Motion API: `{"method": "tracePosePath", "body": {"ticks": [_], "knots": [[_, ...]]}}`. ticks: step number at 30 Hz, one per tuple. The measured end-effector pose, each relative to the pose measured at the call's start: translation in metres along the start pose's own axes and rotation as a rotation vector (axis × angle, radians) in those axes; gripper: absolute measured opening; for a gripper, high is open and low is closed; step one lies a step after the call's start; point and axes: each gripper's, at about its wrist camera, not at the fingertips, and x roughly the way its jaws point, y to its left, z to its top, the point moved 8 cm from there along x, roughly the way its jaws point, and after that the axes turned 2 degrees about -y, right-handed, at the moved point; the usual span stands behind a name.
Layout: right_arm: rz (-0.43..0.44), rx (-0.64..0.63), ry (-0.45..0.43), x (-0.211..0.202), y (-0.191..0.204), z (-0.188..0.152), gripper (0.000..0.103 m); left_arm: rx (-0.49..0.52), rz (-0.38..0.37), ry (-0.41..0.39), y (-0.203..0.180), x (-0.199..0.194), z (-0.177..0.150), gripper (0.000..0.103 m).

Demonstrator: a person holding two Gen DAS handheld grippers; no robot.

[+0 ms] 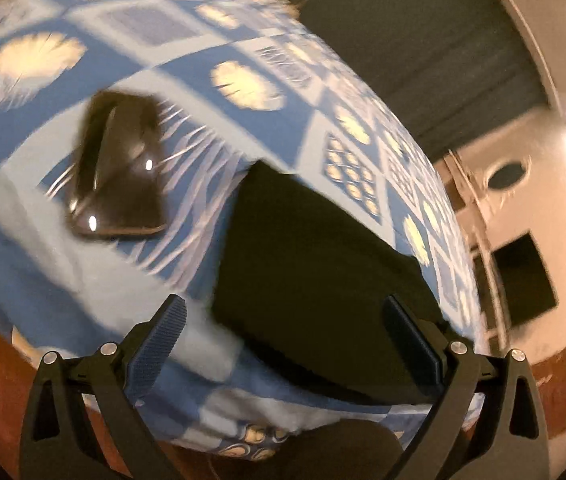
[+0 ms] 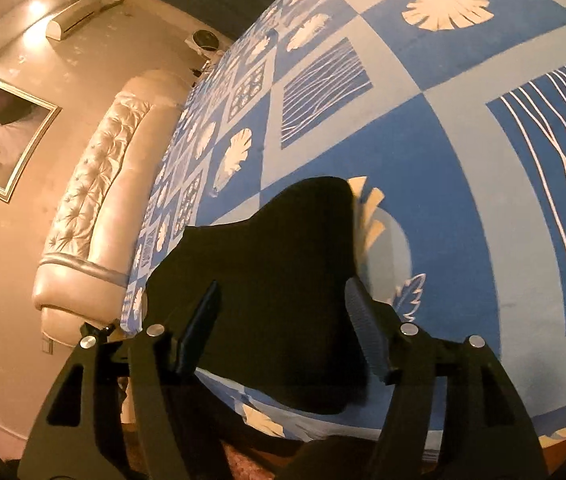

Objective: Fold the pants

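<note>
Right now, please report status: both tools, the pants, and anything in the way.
Left tool open, empty. Right tool open over pants, not gripping. Pants in dark bundle on bed. Black phone beside pants.

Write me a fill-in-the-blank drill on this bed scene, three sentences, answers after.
1. The folded pants are ____ in colour.
2. The phone lies on the ____, apart from the pants.
3. Both the left claw and the right claw have their jaws ____, pressing on nothing.

Missing words: black; bedsheet; open
</note>
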Motion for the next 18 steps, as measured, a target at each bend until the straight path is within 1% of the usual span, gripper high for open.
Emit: {"method": "tracePosePath", "body": {"ticks": [2,3,4,5,8,10,13,15,16,17,18], "knots": [[-0.009,-0.006,0.009,0.005,0.004,-0.003,0.066,-0.042,-0.039,0.022,0.006,0.006,-0.003,0.097],[-0.018,-0.010,0.012,0.008,0.006,-0.005,0.070,-0.051,-0.059,0.033,0.006,0.009,-0.005,0.097],[-0.025,-0.015,0.007,0.010,0.007,-0.006,0.072,-0.053,-0.077,0.043,0.004,0.014,-0.008,0.097],[-0.028,-0.018,0.002,0.011,0.009,-0.006,0.074,-0.053,-0.089,0.052,0.002,0.020,-0.010,0.097],[-0.018,-0.009,-0.014,0.008,0.013,-0.005,0.075,-0.070,-0.108,0.068,-0.004,0.038,-0.016,0.097],[0.001,0.003,-0.023,0.005,0.014,-0.005,0.075,-0.084,-0.117,0.062,-0.005,0.045,-0.016,0.097],[0.004,0.006,-0.035,0.001,0.015,-0.005,0.075,-0.111,-0.139,0.036,-0.005,0.049,-0.013,0.097],[0.003,0.010,-0.036,0.002,0.016,-0.006,0.075,-0.166,-0.166,0.005,-0.002,0.045,-0.012,0.097],[0.002,0.011,-0.035,0.003,0.016,-0.006,0.075,-0.189,-0.179,-0.009,-0.001,0.043,-0.013,0.093],[0.002,0.011,-0.036,0.003,0.015,-0.007,0.075,-0.197,-0.165,-0.019,0.001,0.042,-0.014,0.082],[0.001,0.011,-0.036,0.003,0.015,-0.007,0.075,-0.202,-0.138,-0.020,0.005,0.042,-0.015,0.056]]}}
